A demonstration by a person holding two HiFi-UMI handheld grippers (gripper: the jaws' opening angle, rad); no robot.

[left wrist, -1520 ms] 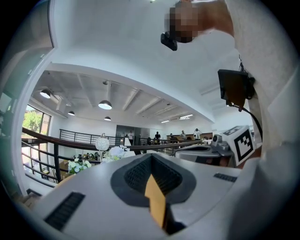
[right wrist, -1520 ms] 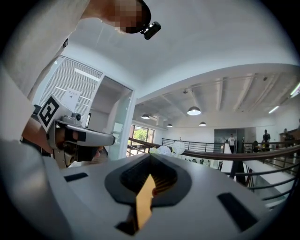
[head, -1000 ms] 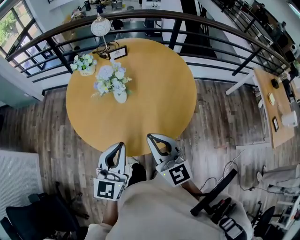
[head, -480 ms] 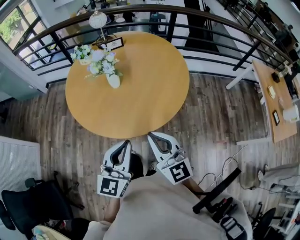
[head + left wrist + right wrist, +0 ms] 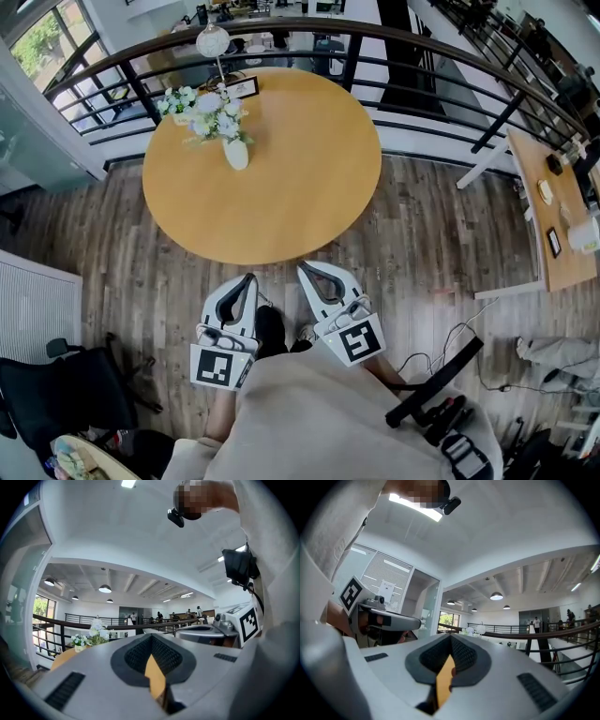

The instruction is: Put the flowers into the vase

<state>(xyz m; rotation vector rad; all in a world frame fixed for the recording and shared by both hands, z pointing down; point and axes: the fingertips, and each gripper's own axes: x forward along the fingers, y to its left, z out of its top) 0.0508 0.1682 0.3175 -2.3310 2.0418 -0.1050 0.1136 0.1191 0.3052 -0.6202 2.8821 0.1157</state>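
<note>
A white vase [image 5: 236, 154] with pale flowers [image 5: 217, 117] in it stands upright at the far left of the round wooden table [image 5: 300, 159]. In the left gripper view the flowers [image 5: 97, 631] show far off above the jaws. My left gripper [image 5: 251, 277] and right gripper [image 5: 302, 269] are held close to my body over the wooden floor, just short of the table's near edge. Both are shut and hold nothing. The left gripper [image 5: 151, 637] and right gripper [image 5: 451, 637] show their jaws meeting at the tips, with only the table's colour in the gap.
A small pot of white flowers [image 5: 177, 100], a round lamp [image 5: 213, 41] and a framed card [image 5: 242, 89] stand behind the vase. A dark railing [image 5: 394, 42] curves round the table's far side. A black chair [image 5: 56, 394] is at my left, another table [image 5: 553, 206] at right.
Both grippers have drawn back together from the table: their tips reached over its near edge before and are now over the floor. The vase and flowers stand as before.
</note>
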